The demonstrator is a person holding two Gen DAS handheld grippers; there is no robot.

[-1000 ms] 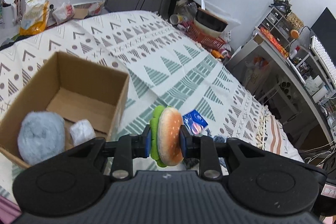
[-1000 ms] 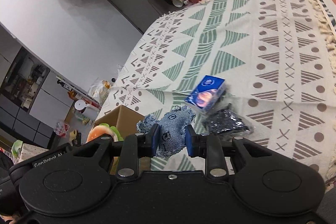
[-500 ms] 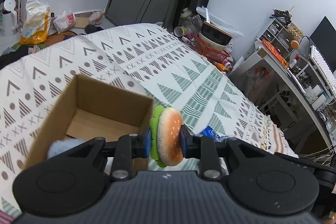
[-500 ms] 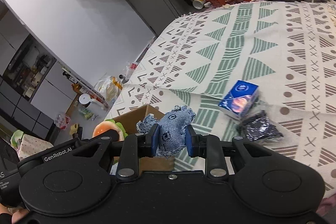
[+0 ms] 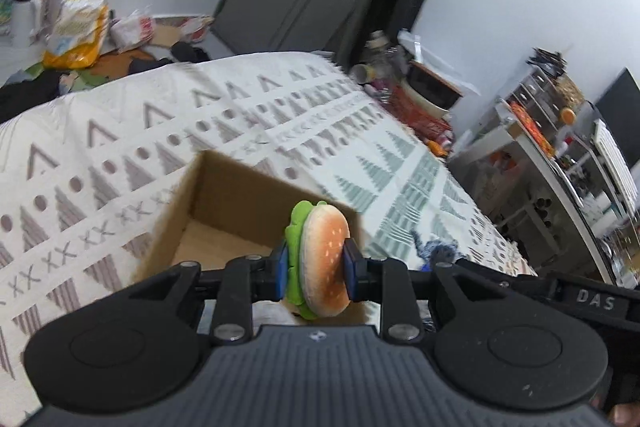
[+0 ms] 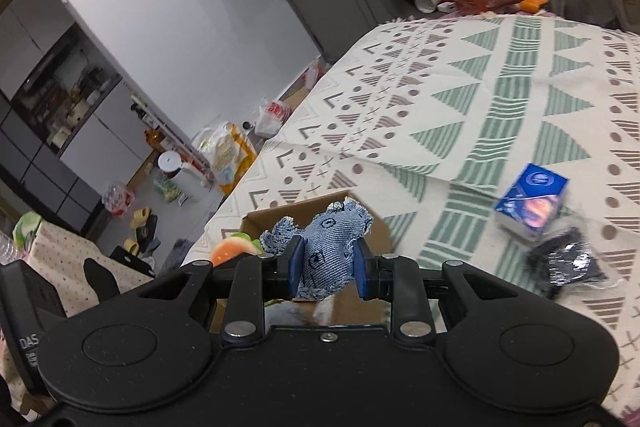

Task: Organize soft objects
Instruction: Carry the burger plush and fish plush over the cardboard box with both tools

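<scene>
Gripping plush burger (image 5: 323, 259), left fingers (image 5: 282, 267) hide cardboard box (image 5: 224, 195) floor; right fingers (image 6: 297, 263) pinch denim toy (image 6: 326, 247).

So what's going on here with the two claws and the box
A person holds a claw in each hand over a bed. The left claw is shut on a plush burger, and the right claw is shut on a denim toy. Both hang by the open cardboard box, so neither toy is in it yet. A blue carton and a dark packet lie on the blanket.
</scene>
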